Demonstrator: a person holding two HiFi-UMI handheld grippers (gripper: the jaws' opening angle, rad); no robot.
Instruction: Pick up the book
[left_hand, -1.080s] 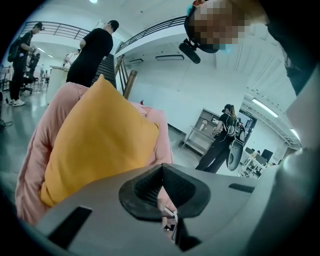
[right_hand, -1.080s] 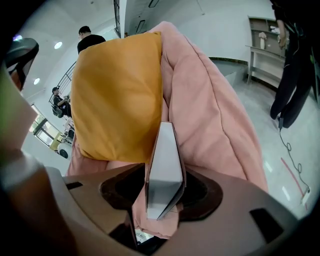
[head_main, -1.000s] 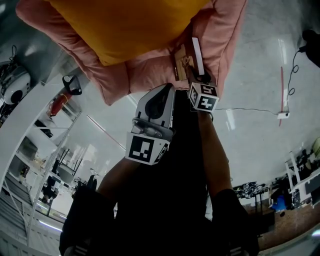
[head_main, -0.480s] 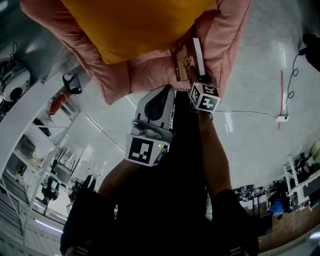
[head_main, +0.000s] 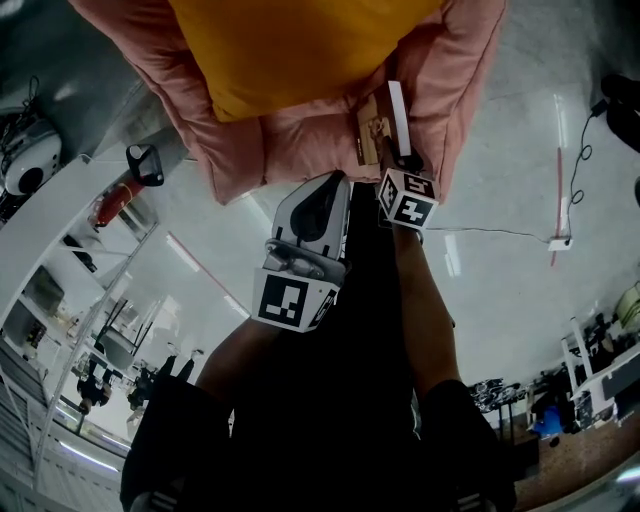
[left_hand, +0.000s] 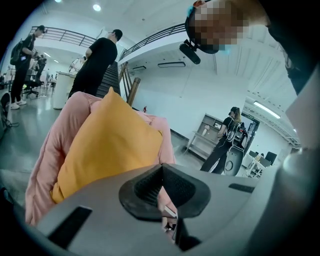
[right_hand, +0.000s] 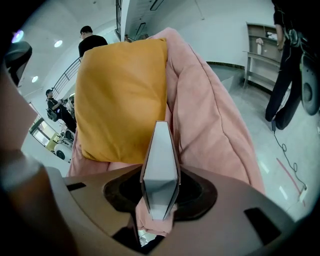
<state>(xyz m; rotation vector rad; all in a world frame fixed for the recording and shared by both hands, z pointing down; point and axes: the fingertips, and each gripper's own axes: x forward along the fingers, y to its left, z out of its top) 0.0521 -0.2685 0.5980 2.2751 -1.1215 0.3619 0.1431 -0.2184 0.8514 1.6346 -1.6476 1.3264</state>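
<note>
Closing right gripper (right_hand: 161, 197) on the book (right_hand: 160, 155): pads up against both covers, bite taken at one end only. Holding left gripper (left_hand: 162, 192) pinched together on nothing, alongside and clear of the book. Finding the book stood on edge at the near right corner of the pink cushion (right_hand: 215, 125), just beside the orange pillow (right_hand: 120, 95), page edge toward the right gripper's camera. Risking a pivot or slip-out on the lift, judging by that end-only bite and the covers tapering inside it. Risking a snag too: seems to have a fold of pink fabric caught between the jaws under the book, enough to drag the cushion along. Could also tip toward the pillow, with only soft padding underneath. Reading no title, brand or label anywhere: cover art too small in head view, just black-and-white square markers on the gripper cubes (head_main: 407, 197).
</note>
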